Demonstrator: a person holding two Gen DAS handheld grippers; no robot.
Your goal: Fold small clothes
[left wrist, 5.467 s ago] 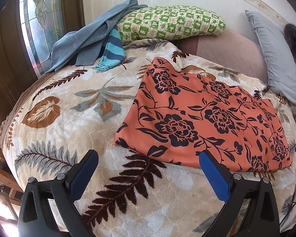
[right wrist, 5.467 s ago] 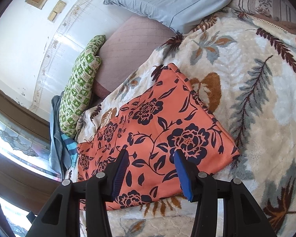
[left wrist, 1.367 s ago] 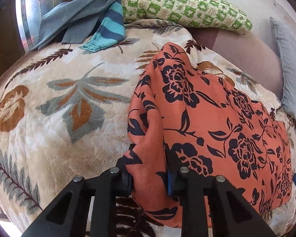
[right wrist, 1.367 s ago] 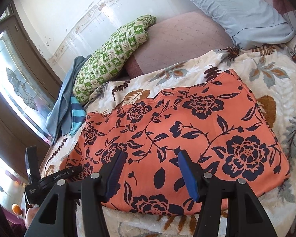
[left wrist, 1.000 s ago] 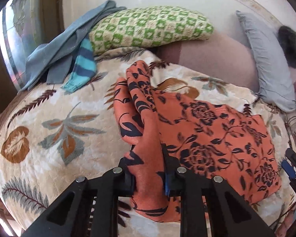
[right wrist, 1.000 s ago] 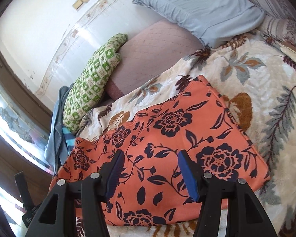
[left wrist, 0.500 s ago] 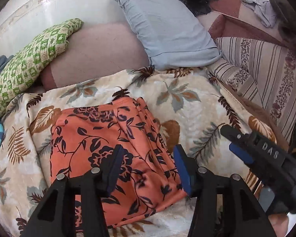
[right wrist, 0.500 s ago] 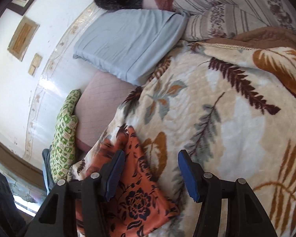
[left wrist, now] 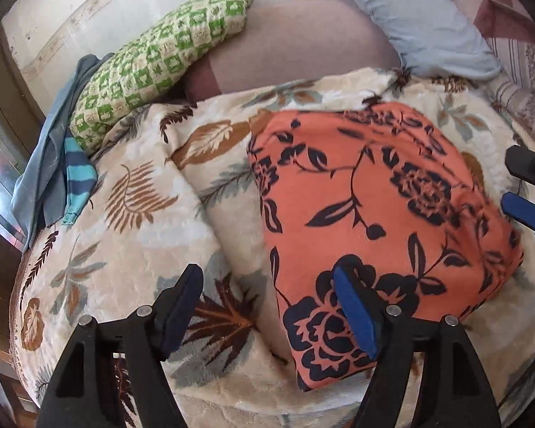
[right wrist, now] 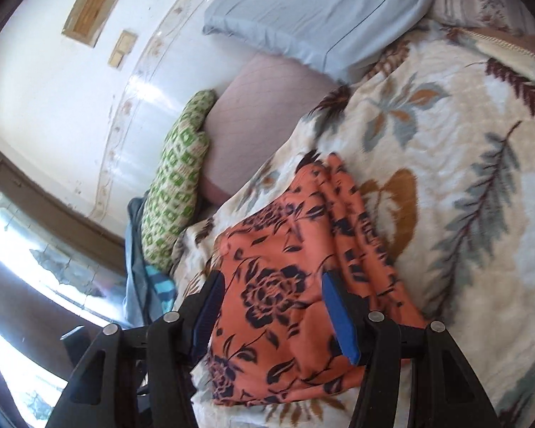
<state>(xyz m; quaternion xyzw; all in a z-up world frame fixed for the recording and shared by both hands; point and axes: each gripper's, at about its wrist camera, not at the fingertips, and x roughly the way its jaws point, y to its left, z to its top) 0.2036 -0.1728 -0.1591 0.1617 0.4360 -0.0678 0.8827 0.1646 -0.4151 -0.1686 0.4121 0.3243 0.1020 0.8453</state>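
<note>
Folded now, the orange cloth (left wrist: 374,207) lies doubled on the blanket (left wrist: 132,221).
Both the left gripper (left wrist: 267,310) and right gripper (right wrist: 271,306) gape empty above it; only the right view shows its bunched edge.

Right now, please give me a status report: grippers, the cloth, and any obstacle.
Left gripper open, empty. Right gripper open, empty. Orange floral cloth lies folded on the leaf-print blanket. Nothing on the cloth.

left gripper (left wrist: 267,306): jaws spread wide, gripping nothing
right gripper (right wrist: 273,306): jaws spread apart, gripping nothing, close at the left one's right
</note>
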